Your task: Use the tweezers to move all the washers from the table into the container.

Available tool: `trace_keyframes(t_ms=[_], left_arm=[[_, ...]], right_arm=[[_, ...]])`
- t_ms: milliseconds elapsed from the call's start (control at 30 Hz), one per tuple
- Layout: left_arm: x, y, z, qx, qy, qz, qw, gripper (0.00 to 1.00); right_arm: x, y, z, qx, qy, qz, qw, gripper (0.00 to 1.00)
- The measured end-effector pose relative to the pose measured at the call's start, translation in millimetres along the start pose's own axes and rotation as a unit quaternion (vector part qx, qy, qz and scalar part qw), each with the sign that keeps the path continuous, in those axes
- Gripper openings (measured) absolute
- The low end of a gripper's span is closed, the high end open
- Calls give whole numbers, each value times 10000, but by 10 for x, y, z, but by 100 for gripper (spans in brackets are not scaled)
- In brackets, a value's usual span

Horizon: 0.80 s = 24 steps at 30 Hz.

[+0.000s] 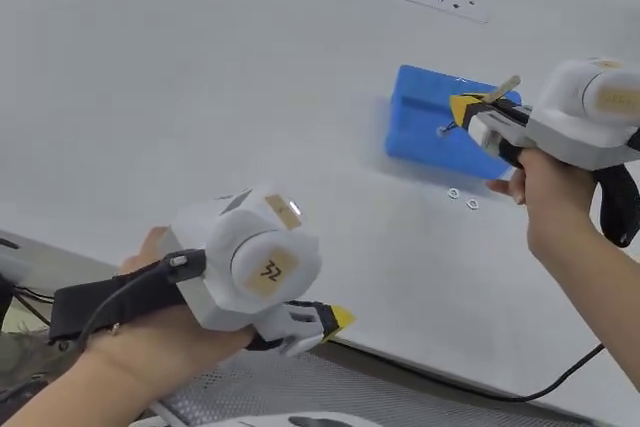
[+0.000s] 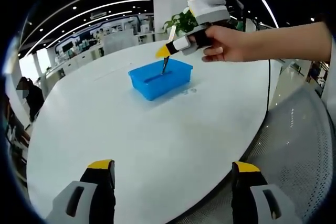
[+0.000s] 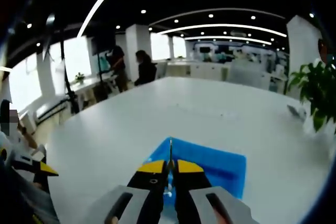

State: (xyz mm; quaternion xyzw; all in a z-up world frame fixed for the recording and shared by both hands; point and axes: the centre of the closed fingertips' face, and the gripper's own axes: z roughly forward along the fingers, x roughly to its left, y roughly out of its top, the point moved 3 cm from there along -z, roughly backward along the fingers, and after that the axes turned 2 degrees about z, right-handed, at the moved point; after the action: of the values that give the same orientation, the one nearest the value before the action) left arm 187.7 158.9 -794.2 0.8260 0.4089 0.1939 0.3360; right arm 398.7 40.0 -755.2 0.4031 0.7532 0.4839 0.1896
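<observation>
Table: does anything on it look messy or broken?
Nothing looks broken or spilled. Two washers lie loose on the table beside the blue container, which sits flat. They are not yet moved. The right hand-held gripper holds the tweezers, which point down into the container.

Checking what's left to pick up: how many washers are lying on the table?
2. One washer and a second lie close together on the table, beside the blue container. Any inside the container may be hidden.
</observation>
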Motion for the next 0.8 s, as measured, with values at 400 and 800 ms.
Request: trace_keyframes(t_ms=[400, 800], left_arm=[[18, 68, -30, -223, 77, 42, 9997, 99], [0, 104, -43, -343, 54, 122, 9993, 99]], right_arm=[[-126, -194, 366, 406, 46, 229, 9989, 3], [-116, -301, 411, 534, 19, 233, 9983, 3]])
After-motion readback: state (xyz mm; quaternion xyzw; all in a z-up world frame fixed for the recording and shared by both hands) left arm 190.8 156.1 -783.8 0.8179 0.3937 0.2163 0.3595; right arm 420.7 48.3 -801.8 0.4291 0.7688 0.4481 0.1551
